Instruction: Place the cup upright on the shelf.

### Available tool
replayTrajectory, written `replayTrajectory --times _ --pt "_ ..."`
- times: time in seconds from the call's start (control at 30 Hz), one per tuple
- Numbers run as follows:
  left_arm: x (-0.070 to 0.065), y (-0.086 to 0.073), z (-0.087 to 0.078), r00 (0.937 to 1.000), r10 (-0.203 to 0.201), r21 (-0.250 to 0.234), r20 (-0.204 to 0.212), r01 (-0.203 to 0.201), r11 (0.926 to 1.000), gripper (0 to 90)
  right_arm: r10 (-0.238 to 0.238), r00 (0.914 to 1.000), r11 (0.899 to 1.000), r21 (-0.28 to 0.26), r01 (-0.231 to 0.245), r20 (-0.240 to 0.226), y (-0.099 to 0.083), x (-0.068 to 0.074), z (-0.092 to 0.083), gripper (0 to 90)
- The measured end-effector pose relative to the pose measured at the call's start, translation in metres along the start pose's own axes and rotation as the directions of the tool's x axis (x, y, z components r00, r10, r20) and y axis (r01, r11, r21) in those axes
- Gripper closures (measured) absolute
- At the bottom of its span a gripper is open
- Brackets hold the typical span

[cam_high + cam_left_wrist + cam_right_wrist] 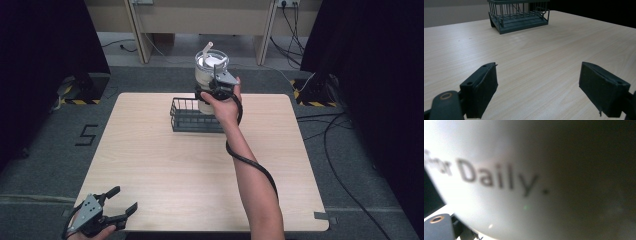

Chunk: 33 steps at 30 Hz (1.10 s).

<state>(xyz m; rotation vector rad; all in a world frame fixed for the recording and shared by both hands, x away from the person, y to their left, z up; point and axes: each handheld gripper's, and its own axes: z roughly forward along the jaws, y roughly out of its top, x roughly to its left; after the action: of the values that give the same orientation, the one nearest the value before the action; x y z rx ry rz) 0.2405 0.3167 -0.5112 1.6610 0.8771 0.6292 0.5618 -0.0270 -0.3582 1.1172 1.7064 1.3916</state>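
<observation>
Wire basket (pixel 192 116) sits at table (pixel 165 165) far edge; cup (pixel 209 80) above its right end; left gripper (pixel 112 207) at near-left corner.

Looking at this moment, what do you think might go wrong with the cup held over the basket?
1. The right gripper holds the tall white cup by its side above the wire basket; it may slip or tilt.
2. Its straw and lid sit high, so tipping could spill.
3. The left gripper rests open at the table edge, too far to steady anything.
</observation>
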Motion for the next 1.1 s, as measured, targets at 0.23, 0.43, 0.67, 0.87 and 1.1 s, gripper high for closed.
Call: replayTrajectory --times 0.23,0.43,0.67,0.87,1.1 --pt "0.0 0.0 0.0 1.0 0.0 0.0 -0.001 0.0 1.0 14.5 0.005 1.0 1.0 0.013 -0.005 0.006 -0.001 0.002 0.016 9.8" --pt "0.001 0.0 -0.001 1.0 -0.003 0.001 0.0 0.003 1.0 14.5 0.009 0.9999 1.0 0.018 -0.009 0.013 -0.002 0.002 0.023 9.8" --pt "0.001 0.0 -0.001 1.0 -0.006 -0.003 0.0 0.006 1.0 14.5 0.024 0.9995 0.999 0.032 -0.025 0.021 -0.006 0.0 0.035 9.8" --pt "0.001 0.0 -0.001 1.0 -0.005 -0.001 0.003 0.005 1.0 14.5 0.021 0.9995 0.999 0.047 -0.022 0.022 -0.012 0.0 0.038 9.8" --pt "0.001 0.0 -0.001 1.0 -0.002 0.0 0.002 0.002 1.0 14.6 0.021 0.9994 0.997 0.072 -0.023 0.026 -0.024 0.0 0.044 9.7"
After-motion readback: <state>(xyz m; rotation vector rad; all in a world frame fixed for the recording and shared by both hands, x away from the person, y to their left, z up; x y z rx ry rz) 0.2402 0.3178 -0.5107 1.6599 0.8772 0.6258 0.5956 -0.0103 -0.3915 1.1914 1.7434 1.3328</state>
